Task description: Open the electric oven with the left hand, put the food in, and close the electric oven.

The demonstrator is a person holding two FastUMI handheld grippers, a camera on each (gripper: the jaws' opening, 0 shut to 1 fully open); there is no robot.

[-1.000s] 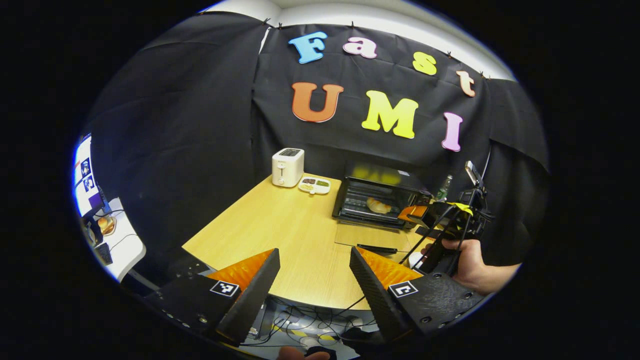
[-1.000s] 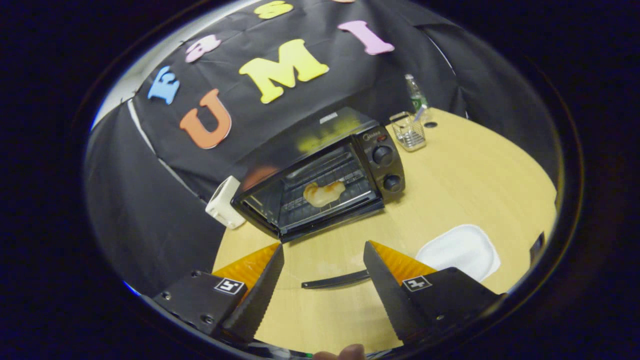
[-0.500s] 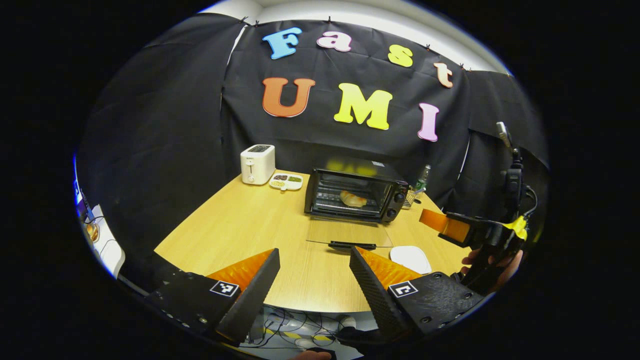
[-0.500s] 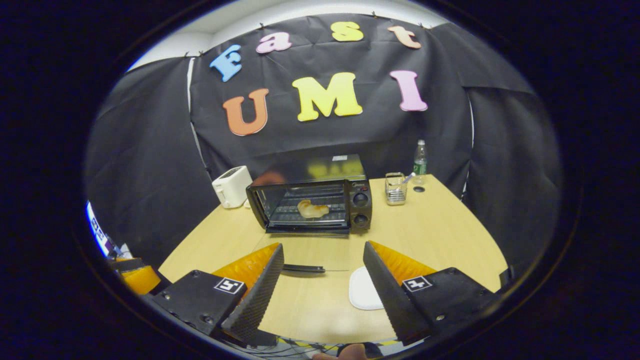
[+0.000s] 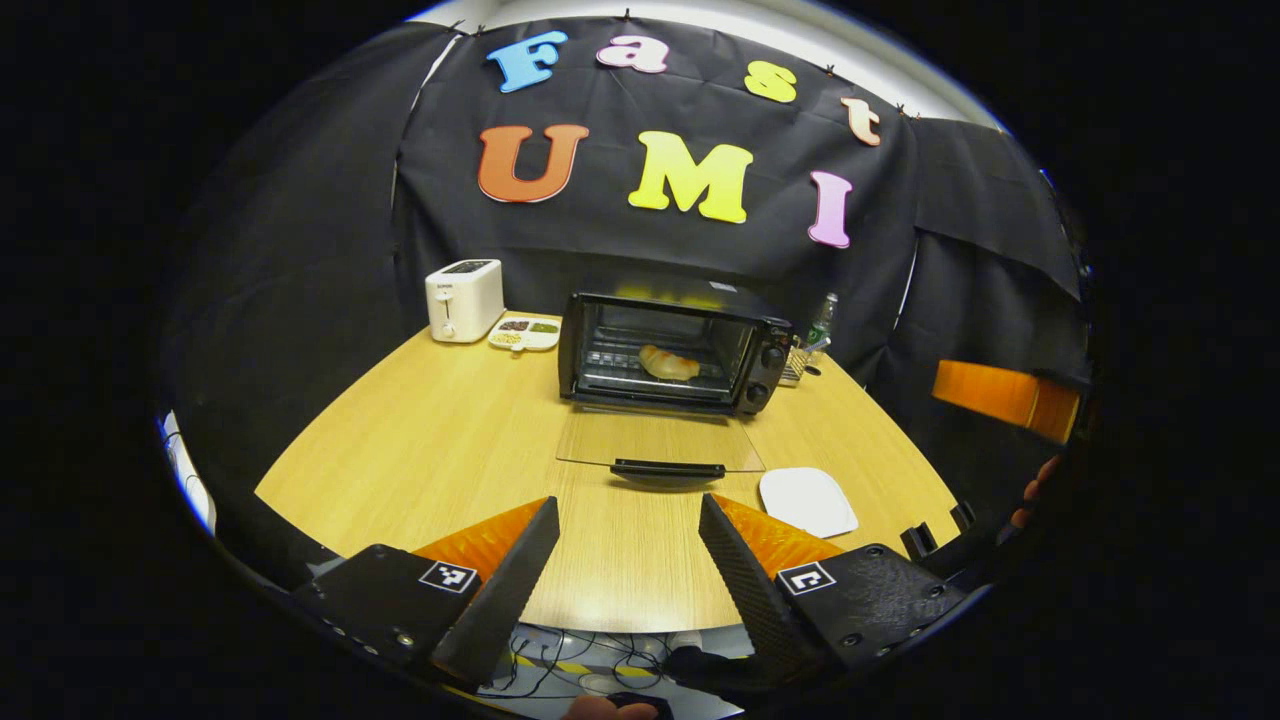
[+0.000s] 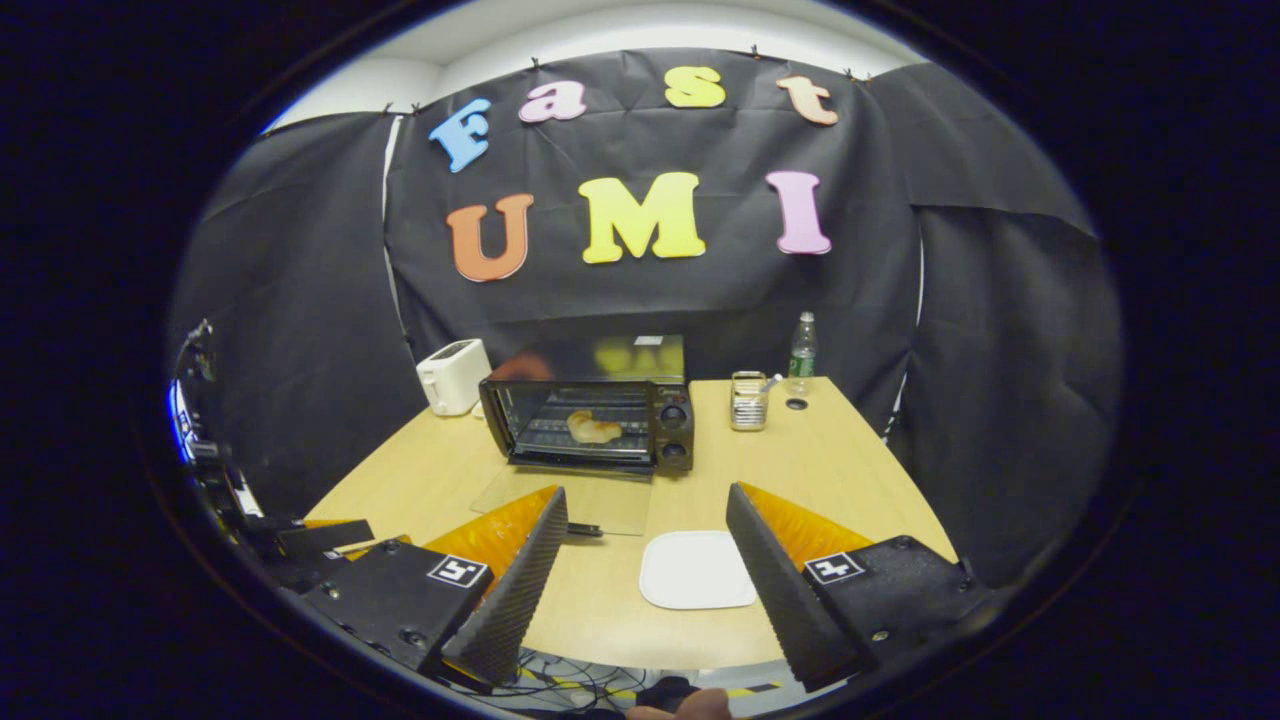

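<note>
Landmark = electric oven [image 5: 672,352], sitting mid-back of the counter [image 5: 440,450].

Going L to R in left gripper view: white toaster [image 5: 463,299] well left of oven, small snack tray [image 5: 525,334] between toaster and oven. Oven door [image 5: 655,440] is dropped flat onto the counter in front of the oven, glass panel w/ dark handle [image 5: 668,467] at its near edge. Food [image 5: 668,362], looks like a bread roll, lies on the rack inside the oven. White plate [image 5: 806,501], bare, sits front-right of the oven, just beside the door's right corner. Wire holder [image 6: 747,400] and bottle [image 6: 802,353] stand right of the oven.

Left claw [image 5: 628,570]: fingers apart, holding nothing, at the counter's near edge, well short of the handle. Right claw [image 6: 645,570]: fingers apart, empty too, near edge, plate just ahead of it.

Judgement: food's in, so the step in hand is closing the door w/ the left claw. To do it well: go in low toward the handle's middle, get a finger under the bar or pinch it, then swing up and back along the hinge arc, not straight forward, or the oven may slide. Keep right claw clear of the door's path. Push till the door seats flush.
</note>
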